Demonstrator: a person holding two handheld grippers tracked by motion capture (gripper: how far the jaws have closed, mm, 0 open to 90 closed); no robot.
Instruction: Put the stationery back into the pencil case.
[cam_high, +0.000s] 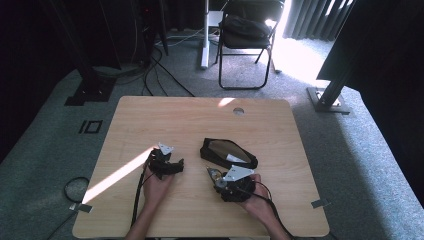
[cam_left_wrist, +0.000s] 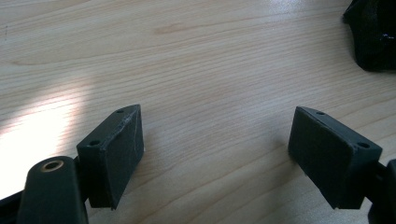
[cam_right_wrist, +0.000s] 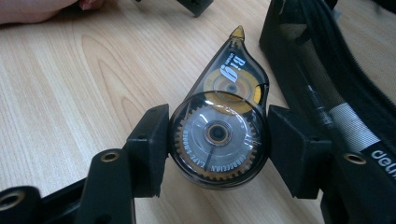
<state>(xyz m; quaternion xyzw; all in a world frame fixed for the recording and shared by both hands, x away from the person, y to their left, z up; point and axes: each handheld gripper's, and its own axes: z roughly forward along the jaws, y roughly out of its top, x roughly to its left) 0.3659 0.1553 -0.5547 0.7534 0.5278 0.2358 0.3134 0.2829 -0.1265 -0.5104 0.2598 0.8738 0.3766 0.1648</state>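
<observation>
A: What do we hold in the right tool (cam_right_wrist: 217, 140)?

B: A correction tape (cam_right_wrist: 222, 135), the clear teardrop kind with a toothed wheel inside. Our two pads press its round body from either side, so the right tool is clamped on it. Its yellow tip points away from us, along the surface (cam_right_wrist: 70, 84).

A: And where does that put it on the surface?

B: In the high view the right tool (cam_high: 214, 176) sits at the near right, with the tape (cam_high: 212, 174) at its front end, just beside the black pouch (cam_high: 227, 153). In the right gripper view the pouch (cam_right_wrist: 327, 84) lies along the right of the tape, very near it; we cannot tell whether they touch.

A: The left tool?

B: In the left gripper view the left tool (cam_left_wrist: 215, 149) has its jaws wide apart with nothing but bare wood (cam_left_wrist: 201, 60) between them. The high view shows the left tool (cam_high: 175, 164) low over the surface, left of the pouch, pointing toward it. A dark corner of the pouch (cam_left_wrist: 373, 37) shows at the top right of the left gripper view.

A: Anything else on the surface?

B: A bright band of sunlight (cam_high: 120, 175) crosses it at the left, just beside our left hand (cam_high: 157, 182).
</observation>
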